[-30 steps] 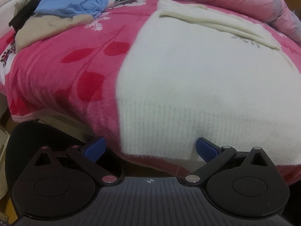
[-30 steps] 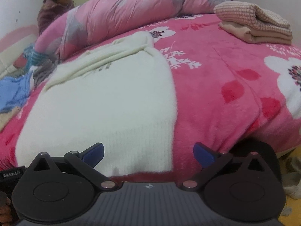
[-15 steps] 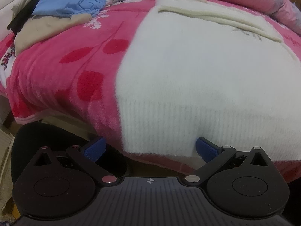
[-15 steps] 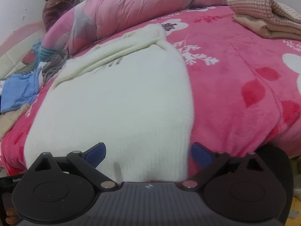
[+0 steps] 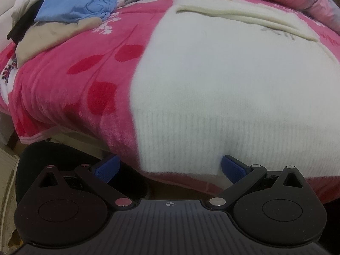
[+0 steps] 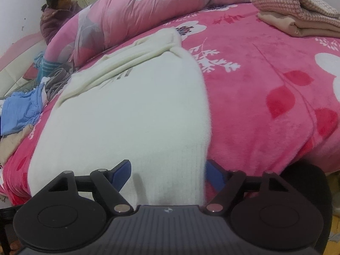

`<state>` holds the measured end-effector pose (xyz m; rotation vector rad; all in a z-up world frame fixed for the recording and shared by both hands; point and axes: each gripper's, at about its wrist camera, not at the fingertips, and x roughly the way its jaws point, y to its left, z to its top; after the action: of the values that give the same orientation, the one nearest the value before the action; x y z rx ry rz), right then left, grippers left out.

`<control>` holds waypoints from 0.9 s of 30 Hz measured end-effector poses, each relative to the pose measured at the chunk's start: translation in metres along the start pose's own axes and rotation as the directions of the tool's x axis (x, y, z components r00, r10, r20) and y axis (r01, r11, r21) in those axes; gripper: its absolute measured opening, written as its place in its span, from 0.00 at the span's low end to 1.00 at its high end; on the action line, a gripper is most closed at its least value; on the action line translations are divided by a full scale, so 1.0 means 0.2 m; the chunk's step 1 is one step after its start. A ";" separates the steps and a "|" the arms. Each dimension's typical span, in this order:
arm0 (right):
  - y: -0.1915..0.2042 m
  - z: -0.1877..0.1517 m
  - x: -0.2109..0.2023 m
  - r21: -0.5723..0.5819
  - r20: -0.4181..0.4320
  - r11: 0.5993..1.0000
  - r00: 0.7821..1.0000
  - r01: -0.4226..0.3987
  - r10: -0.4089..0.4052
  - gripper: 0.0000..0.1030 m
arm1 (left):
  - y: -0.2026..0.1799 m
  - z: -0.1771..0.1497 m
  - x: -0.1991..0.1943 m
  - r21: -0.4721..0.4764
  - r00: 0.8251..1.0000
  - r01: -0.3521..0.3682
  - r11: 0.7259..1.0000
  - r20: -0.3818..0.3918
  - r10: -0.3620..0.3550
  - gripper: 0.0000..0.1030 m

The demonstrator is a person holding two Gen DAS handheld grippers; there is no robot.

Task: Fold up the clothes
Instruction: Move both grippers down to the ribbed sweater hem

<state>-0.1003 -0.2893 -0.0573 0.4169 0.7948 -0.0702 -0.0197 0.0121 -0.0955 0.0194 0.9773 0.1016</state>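
Straddling the near right corner of the white sweater [image 6: 131, 114], the right gripper [image 6: 167, 175] is seen with its jaws partly apart; the ribbed hem lies between the two blue pads, but no pinch on the cloth can be confirmed. The left gripper [image 5: 169, 169] is held wide open just short of the hem's near left corner, with nothing held between its pads. Both are judged to be placed at the two hem corners so that the lower edge could be taken up together and carried toward the collar.

One sweater is spread flat on the pink floral blanket [image 6: 265, 89] of the bed, its hem at the near edge and its sleeves laid across the far end, as if a fold were already partly made; which stage this is cannot be settled.

Farther out, one loose pile of clothes [image 5: 70, 8] is counted at the left, with a blue piece on top, probably awaiting folding. One stack of two folded items [image 6: 297, 14] rests at the far right, apart from the sweater. One rolled pink quilt [image 6: 136, 10] lies along the back, and one person [image 6: 57, 10] is seen beyond it.
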 end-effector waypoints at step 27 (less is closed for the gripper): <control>-0.01 -0.02 0.01 0.000 0.007 1.000 1.000 -0.006 0.006 0.77 | 0.05 -0.06 0.05 0.031 0.999 0.032 0.999 -0.027 -0.031 1.00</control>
<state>-0.1026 -0.2893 -0.0625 0.4193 0.7863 -0.0657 -0.0245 0.0219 -0.1092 0.0310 1.0051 0.0577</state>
